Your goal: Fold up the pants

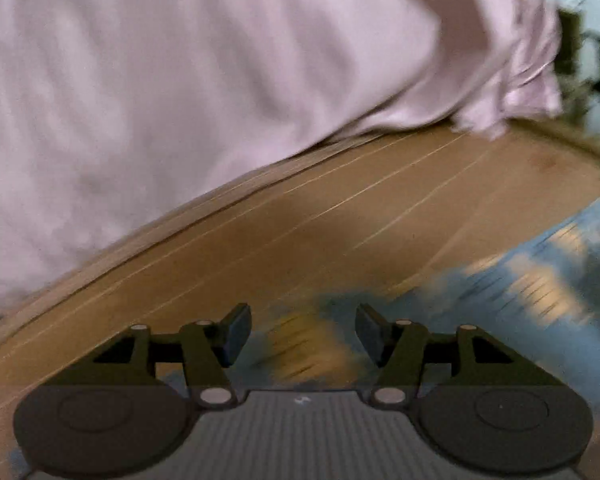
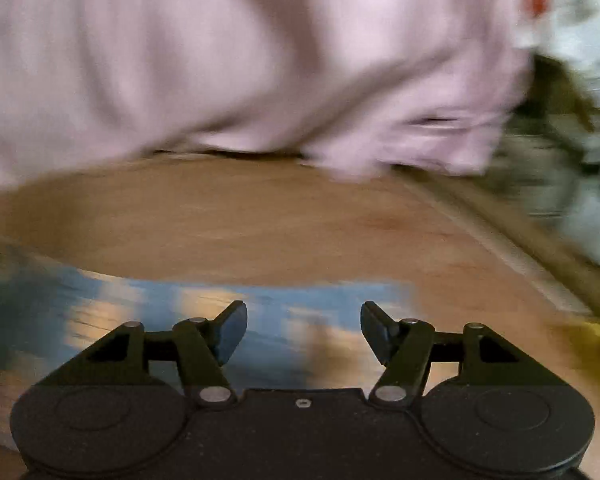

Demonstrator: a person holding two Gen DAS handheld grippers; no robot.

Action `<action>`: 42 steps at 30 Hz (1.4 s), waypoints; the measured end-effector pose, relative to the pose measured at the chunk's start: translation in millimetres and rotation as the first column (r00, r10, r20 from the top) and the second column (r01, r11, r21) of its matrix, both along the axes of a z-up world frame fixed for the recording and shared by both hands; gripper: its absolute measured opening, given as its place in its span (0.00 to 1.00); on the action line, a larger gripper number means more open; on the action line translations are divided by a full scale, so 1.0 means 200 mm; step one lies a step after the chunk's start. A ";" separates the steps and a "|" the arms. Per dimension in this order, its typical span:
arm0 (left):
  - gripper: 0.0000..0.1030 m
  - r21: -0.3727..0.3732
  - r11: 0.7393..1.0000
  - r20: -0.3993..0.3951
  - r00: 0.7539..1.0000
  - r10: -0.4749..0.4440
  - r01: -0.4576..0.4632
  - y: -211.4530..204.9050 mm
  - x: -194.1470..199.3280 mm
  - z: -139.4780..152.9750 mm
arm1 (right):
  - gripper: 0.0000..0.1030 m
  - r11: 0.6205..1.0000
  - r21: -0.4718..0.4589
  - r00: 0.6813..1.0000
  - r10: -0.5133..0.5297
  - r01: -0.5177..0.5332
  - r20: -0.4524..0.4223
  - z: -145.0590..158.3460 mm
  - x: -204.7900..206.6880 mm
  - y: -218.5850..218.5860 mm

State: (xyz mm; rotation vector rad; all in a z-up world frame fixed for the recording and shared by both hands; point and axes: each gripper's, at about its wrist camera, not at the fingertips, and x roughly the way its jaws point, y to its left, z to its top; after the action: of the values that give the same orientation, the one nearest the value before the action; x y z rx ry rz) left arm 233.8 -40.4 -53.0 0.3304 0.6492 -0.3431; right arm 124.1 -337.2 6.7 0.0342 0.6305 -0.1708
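Both fingers of the left gripper (image 1: 303, 334) stood wide apart and empty over a blue patterned mat (image 1: 540, 292) on the wooden table (image 1: 300, 220); the pink pants (image 1: 180, 80) lay beyond, well apart, their near edge running from lower left up to a bunched end at the right. From the right wrist, the right gripper (image 2: 303, 332) was likewise spread and empty, the pants lying crosswise ahead. Blur hid the seams, so a hasty pinch might catch only one layer.

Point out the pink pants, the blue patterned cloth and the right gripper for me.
pink pants (image 1: 180, 80), left wrist view, broad fabric surface.
blue patterned cloth (image 2: 140, 304), right wrist view, far edge.
right gripper (image 2: 303, 332), right wrist view, midway between open fingertips.
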 end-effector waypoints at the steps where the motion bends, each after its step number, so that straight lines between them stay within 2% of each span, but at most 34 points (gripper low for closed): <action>1: 0.61 0.010 1.000 0.008 1.000 0.025 -0.025 0.06 0.01 -0.01 | 0.59 0.997 0.051 0.998 0.062 -0.062 -0.006 -0.01 0.05 0.06; 2: 0.61 0.023 0.998 0.013 0.998 0.055 -0.056 0.13 0.02 -0.02 | 0.56 0.988 0.089 0.992 0.127 -0.125 -0.020 -0.03 0.11 0.13; 4: 0.62 0.082 0.992 -0.016 0.995 0.103 -0.101 0.25 0.09 -0.07 | 0.54 0.978 0.069 0.975 0.204 -0.199 -0.090 -0.09 0.20 0.26; 5: 0.66 0.107 0.986 -0.039 0.991 0.131 -0.126 0.28 0.12 -0.11 | 0.53 0.980 0.041 0.972 0.196 -0.193 -0.130 -0.12 0.23 0.29; 6: 0.67 0.061 0.990 -0.034 0.991 0.130 -0.127 0.33 0.13 -0.11 | 0.56 0.986 0.029 0.973 0.166 -0.164 -0.158 -0.16 0.25 0.30; 7: 0.67 0.058 0.990 -0.046 0.990 0.135 -0.132 0.36 0.14 -0.10 | 0.61 0.993 0.035 0.981 0.113 -0.109 -0.156 -0.16 0.25 0.27; 8: 0.67 0.064 0.989 -0.047 0.990 0.133 -0.130 0.38 0.14 -0.09 | 0.60 0.998 0.017 0.983 0.069 -0.067 -0.168 -0.15 0.26 0.26; 10: 0.66 0.040 0.994 0.006 0.995 0.099 -0.099 0.40 0.14 -0.03 | 0.60 0.996 -0.049 0.990 0.063 -0.069 -0.126 -0.08 0.25 0.29; 12: 0.68 -0.009 1.000 0.026 1.000 0.008 -0.008 0.37 0.17 0.03 | 0.62 0.987 -0.043 0.985 0.152 -0.156 -0.080 -0.01 0.24 0.38; 15: 0.68 -0.023 0.992 0.002 0.992 -0.128 0.128 0.21 0.28 0.05 | 0.64 0.953 0.000 0.949 0.303 -0.304 -0.091 -0.01 0.27 0.55; 18: 0.61 0.068 0.977 -0.053 0.978 -0.200 0.203 0.03 0.40 -0.05 | 0.59 0.950 0.050 0.942 0.313 -0.309 -0.120 -0.09 0.30 0.62; 20: 0.60 0.162 0.962 -0.031 0.975 -0.218 0.220 -0.03 0.43 -0.12 | 0.56 0.966 0.069 0.954 0.257 -0.249 -0.153 -0.13 0.31 0.60; 21: 0.60 0.192 0.958 0.004 0.976 -0.220 0.215 -0.04 0.42 -0.14 | 0.56 0.975 0.058 0.965 0.221 -0.215 -0.141 -0.14 0.31 0.55; 22: 0.60 0.237 0.954 0.037 0.980 -0.198 0.184 -0.05 0.43 -0.15 | 0.62 0.982 0.051 0.972 0.189 -0.183 -0.143 -0.14 0.30 0.54; 23: 0.59 0.305 0.943 0.059 0.986 -0.159 0.133 -0.05 0.43 -0.17 | 0.62 0.990 0.050 0.981 0.134 -0.128 -0.140 -0.12 0.29 0.48; 25: 0.59 0.344 0.935 0.070 0.991 -0.111 0.081 -0.02 0.45 -0.16 | 0.64 0.999 0.024 0.993 0.036 -0.033 -0.114 -0.07 0.23 0.35; 27: 0.62 0.233 0.967 0.056 0.992 -0.116 0.100 0.00 0.44 -0.07 | 0.77 0.998 0.044 0.997 -0.041 0.044 -0.058 -0.01 0.11 0.20; 28: 0.72 0.153 0.980 0.048 0.989 -0.137 0.129 -0.01 0.43 -0.01 | 0.90 0.994 0.054 0.996 -0.090 0.091 -0.025 0.02 0.04 0.12; 29: 0.83 0.071 0.982 0.039 0.983 -0.178 0.175 -0.06 0.43 0.05 | 0.96 0.987 0.057 0.988 -0.152 0.151 0.004 0.03 -0.04 0.04; 30: 0.87 0.014 0.973 0.036 0.972 -0.231 0.230 -0.13 0.42 0.10 | 0.96 0.972 0.051 0.973 -0.231 0.229 0.031 0.03 -0.12 -0.04; 31: 0.90 -0.029 0.955 0.034 0.955 -0.295 0.296 -0.21 0.41 0.14 | 0.96 0.959 0.047 0.959 -0.280 0.278 0.045 0.03 -0.19 -0.11; 32: 0.90 -0.055 0.924 0.027 0.926 -0.377 0.378 -0.33 0.40 0.17 | 0.96 0.952 0.048 0.951 -0.306 0.304 0.048 0.01 -0.25 -0.17; 33: 0.90 -0.057 0.880 0.009 0.881 -0.472 0.472 -0.47 0.38 0.20 | 0.94 0.945 0.061 0.946 -0.324 0.322 0.031 -0.01 -0.28 -0.24; 34: 0.88 -0.045 0.824 -0.016 0.825 -0.565 0.564 -0.62 0.36 0.22 | 0.89 0.942 0.079 0.945 -0.327 0.325 0.017 -0.03 -0.31 -0.29; 35: 0.82 -0.032 0.761 -0.032 0.761 -0.649 0.648 -0.77 0.33 0.23 | 0.84 0.942 0.101 0.946 -0.324 0.320 0.024 -0.04 -0.35 -0.35; 36: 0.79 -0.025 0.681 -0.048 0.680 -0.732 0.732 -0.92 0.29 0.24 | 0.84 0.944 0.117 0.948 -0.316 0.309 0.041 -0.05 -0.37 -0.39; 37: 0.76 -0.022 0.612 -0.054 0.610 -0.790 0.791 -1.05 0.27 0.23 | 0.83 0.944 0.131 0.949 -0.312 0.303 0.050 -0.06 -0.40 -0.43; 38: 0.72 -0.013 0.546 -0.055 0.545 -0.837 0.837 -1.18 0.24 0.22 | 0.77 0.943 0.150 0.950 -0.307 0.296 0.053 -0.06 -0.42 -0.47; 39: 0.68 0.004 0.489 -0.057 0.489 -0.871 0.872 -1.31 0.20 0.20 | 0.74 0.940 0.174 0.951 -0.306 0.293 0.051 -0.07 -0.43 -0.50; 40: 0.60 0.011 0.445 -0.068 0.444 -0.893 0.896 -1.42 0.19 0.17 | 0.66 0.933 0.200 0.948 -0.314 0.300 0.046 -0.08 -0.43 -0.54; 41: 0.58 0.012 0.415 -0.084 0.414 -0.906 0.910 -1.53 0.18 0.14 | 0.60 0.924 0.228 0.945 -0.324 0.307 0.043 -0.10 -0.43 -0.57; 42: 0.56 0.002 0.401 -0.111 0.398 -0.910 0.916 -1.62 0.17 0.12 | 0.58 0.913 0.258 0.941 -0.337 0.316 0.039 -0.12 -0.43 -0.61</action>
State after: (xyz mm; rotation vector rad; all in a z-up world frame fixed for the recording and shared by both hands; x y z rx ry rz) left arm 267.7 -365.4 -29.7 0.7434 0.5063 -1.4487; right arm 37.5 -458.2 -16.6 0.3900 0.5567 -0.4126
